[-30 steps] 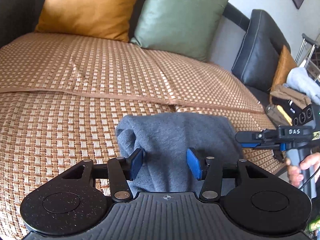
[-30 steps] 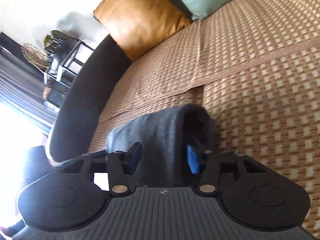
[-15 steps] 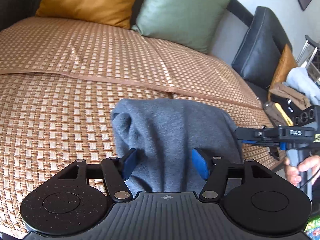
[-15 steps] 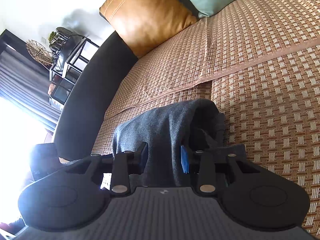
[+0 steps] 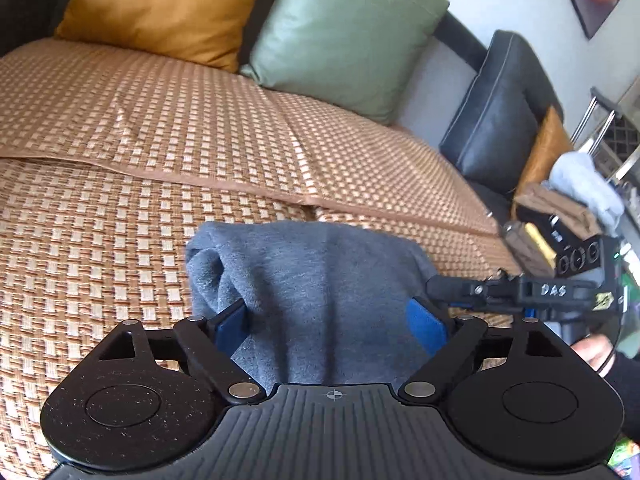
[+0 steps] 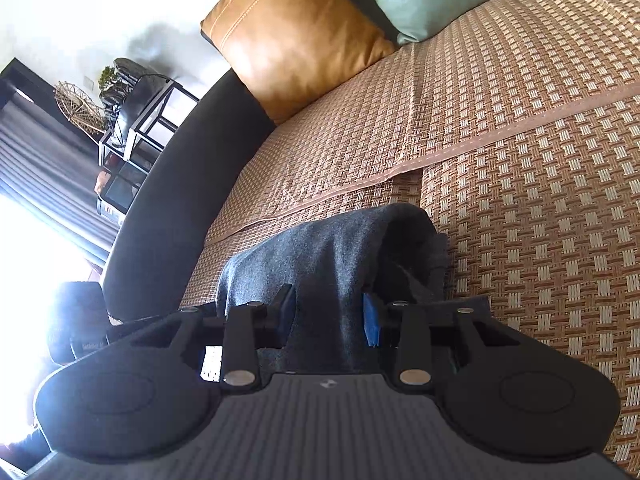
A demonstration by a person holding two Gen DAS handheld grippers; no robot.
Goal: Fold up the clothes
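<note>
A folded grey garment (image 5: 320,280) lies on the woven sofa mat (image 5: 120,220), near its front edge. My left gripper (image 5: 330,324) is open, its blue pads spread wide on either side of the garment's near end. In the right wrist view the same grey garment (image 6: 332,248) is a thick fold standing up between the blue pads of my right gripper (image 6: 328,316), which is shut on it. From the left wrist view the right gripper (image 5: 434,290) comes in from the side at the garment's right edge, held by a hand (image 5: 592,352).
A mustard pillow (image 5: 160,4) and a green pillow (image 5: 344,36) lean on the sofa back. A dark leather cushion (image 5: 496,112) and a pile of clothes and gear (image 5: 560,208) sit at the right end. The black armrest (image 6: 172,208) and a side table (image 6: 140,120) bound the left end.
My left gripper's fingers have spread wider around the garment. The right gripper's fingers have drawn in and pinched the fold. Both views have pulled back slightly.
</note>
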